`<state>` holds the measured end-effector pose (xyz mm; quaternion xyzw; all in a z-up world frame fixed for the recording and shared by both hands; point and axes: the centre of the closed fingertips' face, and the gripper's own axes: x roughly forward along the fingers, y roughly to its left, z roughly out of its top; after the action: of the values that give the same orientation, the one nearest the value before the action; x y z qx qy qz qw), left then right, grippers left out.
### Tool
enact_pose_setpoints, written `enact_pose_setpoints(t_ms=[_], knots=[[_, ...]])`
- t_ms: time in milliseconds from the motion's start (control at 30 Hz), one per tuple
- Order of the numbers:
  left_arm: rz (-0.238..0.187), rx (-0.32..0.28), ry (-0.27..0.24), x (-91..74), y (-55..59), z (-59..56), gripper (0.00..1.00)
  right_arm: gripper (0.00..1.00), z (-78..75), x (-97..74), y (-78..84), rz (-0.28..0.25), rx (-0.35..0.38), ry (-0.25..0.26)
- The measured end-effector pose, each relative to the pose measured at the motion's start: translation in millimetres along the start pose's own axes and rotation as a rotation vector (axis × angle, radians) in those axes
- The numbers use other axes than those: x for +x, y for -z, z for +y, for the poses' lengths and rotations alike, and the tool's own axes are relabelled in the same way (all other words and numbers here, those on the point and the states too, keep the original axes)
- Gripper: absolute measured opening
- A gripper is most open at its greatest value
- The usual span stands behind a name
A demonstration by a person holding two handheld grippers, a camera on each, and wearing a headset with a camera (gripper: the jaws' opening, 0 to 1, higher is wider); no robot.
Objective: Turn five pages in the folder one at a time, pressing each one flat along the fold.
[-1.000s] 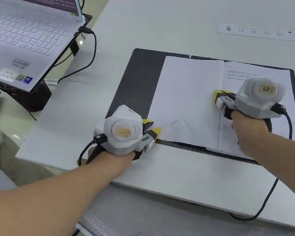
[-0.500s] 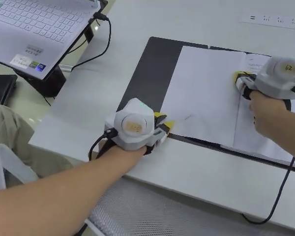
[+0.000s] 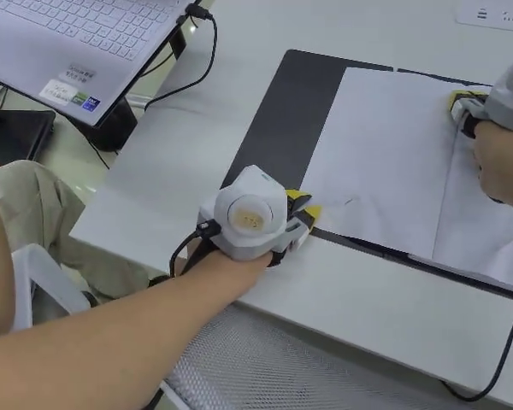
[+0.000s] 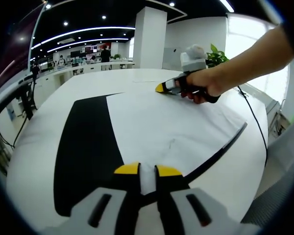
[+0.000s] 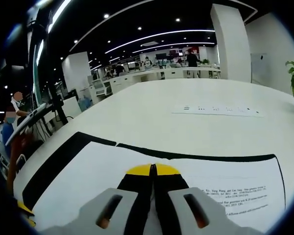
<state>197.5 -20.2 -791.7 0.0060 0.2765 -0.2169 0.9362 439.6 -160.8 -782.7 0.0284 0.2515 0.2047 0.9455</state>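
Nearest you, a grey mesh surface (image 3: pixel 265 367) lies below the edge of the white table (image 3: pixel 368 316). Your left forearm crosses it to the left gripper (image 3: pixel 306 211), which sits at the near left corner of the open spread. Its yellow-tipped jaws stand side by side with a narrow gap between them. In the left gripper view the white of the paper shows through that gap, and nothing is clamped there. Whether the tips touch the paper cannot be told.

The folder (image 3: pixel 282 128) lies open and flat on the table, with its black inner cover bare on the left. A blank page (image 3: pixel 385 145) lies flat over the rest of the left half, its near corner just at the left gripper's tips.

Farther along, the right gripper (image 5: pixel 152 168) is at the fold. Its jaws are closed tip to tip and hold nothing. They point along the seam between the blank page and the printed page (image 5: pixel 245 196) on the right half. Your right hand (image 3: pixel 500 162) wraps the handle.

Beyond the folder a white power strip (image 5: pixel 220 110) lies on the table, well apart from the folder's far edge. Far to the left an open laptop (image 3: pixel 77 34) sits tilted, with a black cable (image 3: pixel 207 60) plugged into its side.
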Motion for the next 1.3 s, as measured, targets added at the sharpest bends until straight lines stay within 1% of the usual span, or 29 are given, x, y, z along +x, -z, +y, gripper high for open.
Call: enact_pose_setpoints(t_ms=[67,167,333,467,600,700,867,933,1033,1167,1300], knots=[[0.001,0.008,0.000,0.0,0.1,0.3,0.10,0.00,-2.9,6.0,-1.4,0.004,-0.006,0.001],[0.000,0.009,0.000,0.0,0.0,0.8,0.10,0.00,-5.0,9.9,-1.8,0.010,-0.007,-0.005],[-0.001,0.004,-0.001,0.2,0.0,1.3,0.10,0.00,-1.9,-0.3,0.9,-0.001,0.005,-0.018],[-0.003,-0.002,-0.003,-0.3,-0.4,1.4,0.10,0.00,2.2,-12.2,6.2,-0.014,0.061,-0.034],[-0.002,0.000,-0.002,-0.5,-0.4,1.6,0.10,0.00,6.2,-20.2,13.3,-0.018,0.054,-0.054],[-0.001,0.001,-0.002,-0.3,-0.8,1.8,0.10,0.00,7.7,-25.3,17.0,-0.019,0.065,-0.064],[0.003,0.000,-0.006,0.2,-1.9,2.0,0.10,0.00,11.9,-31.9,21.1,-0.009,0.083,-0.089],[0.004,0.002,-0.007,0.4,-2.3,2.2,0.10,0.00,13.2,-33.5,23.2,-0.002,0.102,-0.099],[0.005,-0.001,-0.002,0.9,-2.5,0.9,0.07,0.00,15.9,-38.2,25.4,0.007,0.103,-0.101],[0.004,0.021,-0.001,0.5,-3.1,0.6,0.07,0.00,19.6,-45.4,29.8,0.017,0.108,-0.106],[0.004,0.020,0.002,0.0,-3.5,0.8,0.07,0.00,27.6,-61.2,31.3,0.020,0.112,-0.110]])
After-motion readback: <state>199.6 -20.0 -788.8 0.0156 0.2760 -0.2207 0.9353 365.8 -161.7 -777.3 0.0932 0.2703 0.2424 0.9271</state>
